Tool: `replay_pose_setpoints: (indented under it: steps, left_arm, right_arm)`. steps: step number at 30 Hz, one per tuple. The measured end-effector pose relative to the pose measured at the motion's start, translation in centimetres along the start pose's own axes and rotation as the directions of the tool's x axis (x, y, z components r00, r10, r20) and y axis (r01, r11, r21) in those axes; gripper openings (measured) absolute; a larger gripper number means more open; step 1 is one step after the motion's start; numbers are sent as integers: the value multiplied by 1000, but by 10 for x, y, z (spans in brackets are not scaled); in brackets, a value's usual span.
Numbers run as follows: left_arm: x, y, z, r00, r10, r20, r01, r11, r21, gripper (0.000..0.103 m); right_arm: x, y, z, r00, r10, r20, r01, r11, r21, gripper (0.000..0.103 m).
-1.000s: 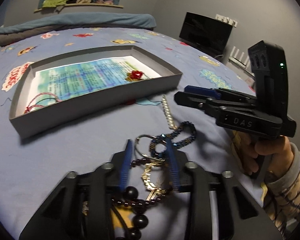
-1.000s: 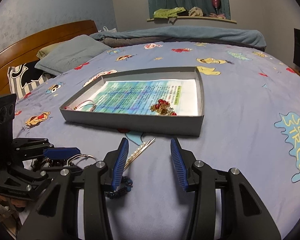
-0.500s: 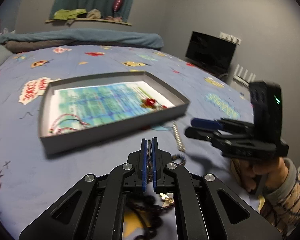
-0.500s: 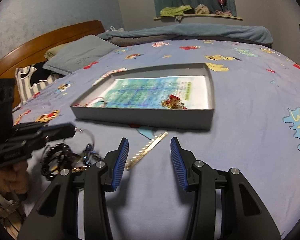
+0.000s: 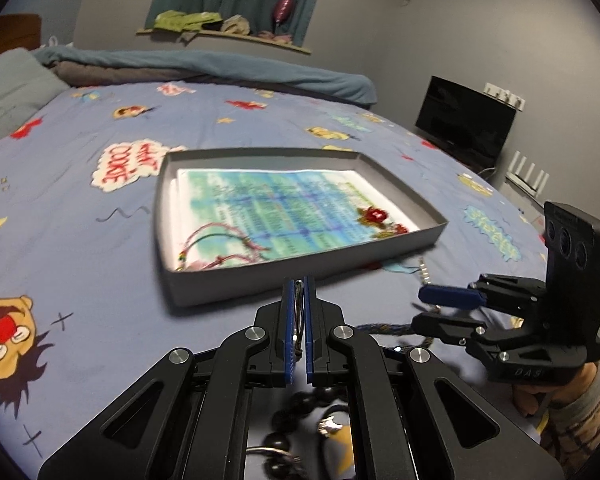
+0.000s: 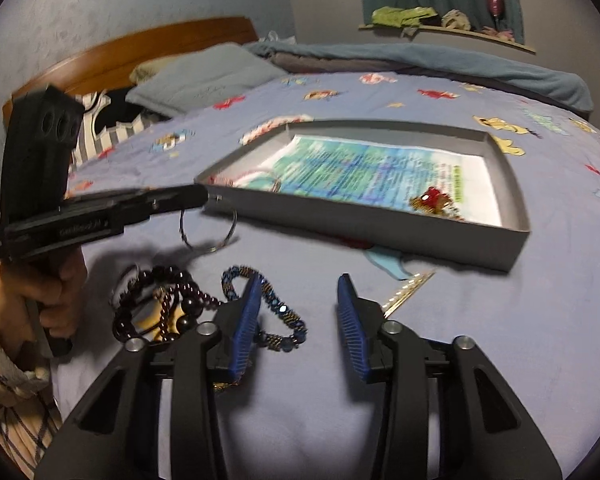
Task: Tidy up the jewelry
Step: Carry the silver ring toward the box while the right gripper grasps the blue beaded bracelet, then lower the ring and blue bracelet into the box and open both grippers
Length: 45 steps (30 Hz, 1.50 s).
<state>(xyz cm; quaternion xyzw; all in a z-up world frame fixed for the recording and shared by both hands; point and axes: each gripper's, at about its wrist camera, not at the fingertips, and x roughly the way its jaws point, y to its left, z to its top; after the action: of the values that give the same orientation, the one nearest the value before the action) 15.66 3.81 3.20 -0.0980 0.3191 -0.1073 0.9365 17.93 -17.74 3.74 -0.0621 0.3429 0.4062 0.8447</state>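
The left gripper (image 5: 298, 312) pinches a silver wire hoop (image 6: 208, 230) above the bed (image 6: 500, 340), near the gray tray (image 6: 380, 226); the right gripper (image 6: 298, 316) stands spread over a blue beaded bracelet (image 6: 276, 312).

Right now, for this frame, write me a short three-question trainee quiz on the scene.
1. True or false: the left gripper is shut on the wire bangle.
2. The right gripper is: A open, B shut.
3. Which red piece lies in the grey tray?

Key: 1 true, the bangle hangs from its tips above the bedspread. 2 A. 3 the red flower ornament, near the right corner.
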Motion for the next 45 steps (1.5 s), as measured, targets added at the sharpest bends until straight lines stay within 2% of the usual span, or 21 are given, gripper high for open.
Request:
replay_pose_setpoints:
  steps: [2,10,11,12,13,23,32,45]
  left_arm:
    - [2,4,-2,1000,6,-8,-6,1000,-7,5]
    - [9,10,-11,998,25,-54,-26,1000,-8,5]
    - [9,10,-11,998,26,-54,-26,1000,-4,5]
    - [9,9,-11,998,28,-50,-28,1000,-1,5]
    - [7,8,-10,999,32,-42,-32,999,7,5]
    - [-3,-1,3,999,27,18,-27,999,26,5]
    - [-5,-10,17,998,2,59,-3,1000,26,5]
    - [6,-5,39,995,-20,100,23,999,-28,5]
  right_arm:
    - [6,1,-3,1000,-1,-29,1,1000,-10,22]
    - [16,9,-7,996,17,-88,-22,999,-50,22]
    - [16,9,-7,996,18,-89,-23,998,-51,17]
    - [16,10,-7,996,24,-86,-29,998,-57,7]
    - [16,11,-6,996,22,-84,-27,998,-62,7]
    - [-10,12,12,998,-18,53,23,997,-78,7]
    - [-38,3,34,982,-22,187,26,999,-21,7]
    - [-51,-8,64,960,-48,275,39,999,37,7]
